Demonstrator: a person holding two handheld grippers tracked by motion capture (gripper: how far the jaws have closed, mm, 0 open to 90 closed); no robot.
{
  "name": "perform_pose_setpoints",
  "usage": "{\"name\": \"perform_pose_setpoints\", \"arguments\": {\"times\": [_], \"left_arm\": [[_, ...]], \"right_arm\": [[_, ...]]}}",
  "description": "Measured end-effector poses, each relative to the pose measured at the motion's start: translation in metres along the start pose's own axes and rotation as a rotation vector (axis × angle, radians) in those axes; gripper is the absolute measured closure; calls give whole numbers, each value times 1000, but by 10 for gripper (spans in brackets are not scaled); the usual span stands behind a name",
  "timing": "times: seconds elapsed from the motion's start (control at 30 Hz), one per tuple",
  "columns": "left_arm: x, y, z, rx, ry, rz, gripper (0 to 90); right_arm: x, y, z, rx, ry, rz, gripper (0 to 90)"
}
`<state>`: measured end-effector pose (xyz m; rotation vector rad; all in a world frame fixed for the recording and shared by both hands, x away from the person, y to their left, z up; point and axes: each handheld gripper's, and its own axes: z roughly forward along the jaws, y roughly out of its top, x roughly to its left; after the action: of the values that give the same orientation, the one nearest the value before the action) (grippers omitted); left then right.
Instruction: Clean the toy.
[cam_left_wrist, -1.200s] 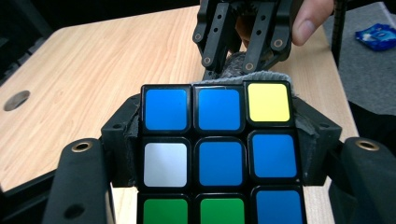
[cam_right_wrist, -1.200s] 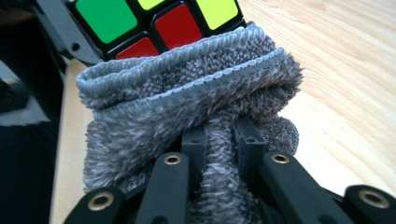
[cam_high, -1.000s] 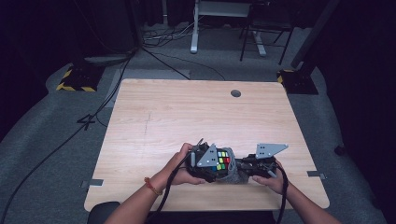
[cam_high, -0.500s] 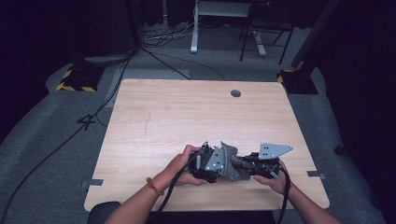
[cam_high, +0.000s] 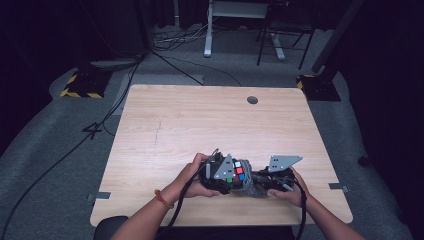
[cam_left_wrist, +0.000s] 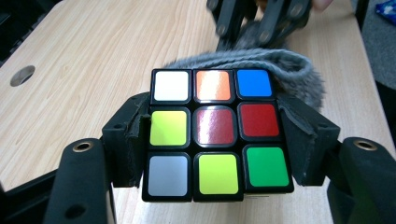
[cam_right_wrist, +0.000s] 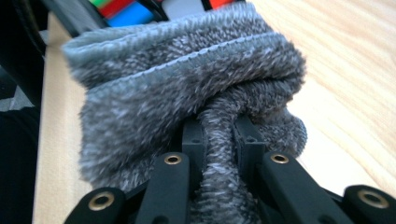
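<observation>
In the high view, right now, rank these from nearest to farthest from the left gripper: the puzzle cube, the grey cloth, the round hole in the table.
1. Puzzle cube: clamped in the left gripper itself.
2. Grey cloth: just beyond the cube, on the right gripper's side.
3. Round hole: near the table's far edge.

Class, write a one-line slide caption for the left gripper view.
Left gripper clamps a scrambled puzzle cube while a grey fuzzy cloth presses against its far side.

The cube (cam_left_wrist: 217, 134) has glossy plastic tiles in a black plastic frame, the grey cloth (cam_right_wrist: 187, 88) is fuzzy and ribbed, the table (cam_high: 200, 125) is pale matt wood grain, and the grippers' jaws look matt black plastic.
</observation>
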<state>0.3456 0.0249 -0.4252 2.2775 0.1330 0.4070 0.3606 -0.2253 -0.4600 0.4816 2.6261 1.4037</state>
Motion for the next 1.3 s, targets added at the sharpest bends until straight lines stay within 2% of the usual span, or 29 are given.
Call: {"name": "perform_pose_setpoints", "arguments": {"times": [0.2,0.27,0.4,0.47,0.53,0.7,0.77,0.93,1.07,1.13,1.3], "left_arm": [[-2,-1,7,17,-19,-3,337],[-4,0,7,19,-24,1,338],[-4,2,4,0,-19,4,338],[-3,3,1,-15,-20,4,338],[-3,3,-2,-22,-14,1,338],[1,3,-7,-50,-11,-10,338],[2,3,-8,-51,-16,-14,338],[2,2,-7,-39,-13,-14,338],[-3,2,1,-7,-28,2,338],[-4,2,3,-2,-27,6,338],[-6,5,0,-19,-31,11,337]], "right_arm": [[7,12,-16,-130,-5,-18,788],[7,14,-18,-150,-18,-20,788],[4,13,-14,-111,-48,-9,787],[1,11,-8,-61,-61,-4,787],[-3,6,-2,-9,-44,9,786],[-3,-1,6,78,-11,0,785],[-3,-2,6,57,9,6,786],[1,4,-3,0,-21,-13,786],[5,13,-15,-94,-24,-19,787],[8,16,-17,-106,-43,-38,786],[4,14,-13,-89,-65,-26,786]]}}
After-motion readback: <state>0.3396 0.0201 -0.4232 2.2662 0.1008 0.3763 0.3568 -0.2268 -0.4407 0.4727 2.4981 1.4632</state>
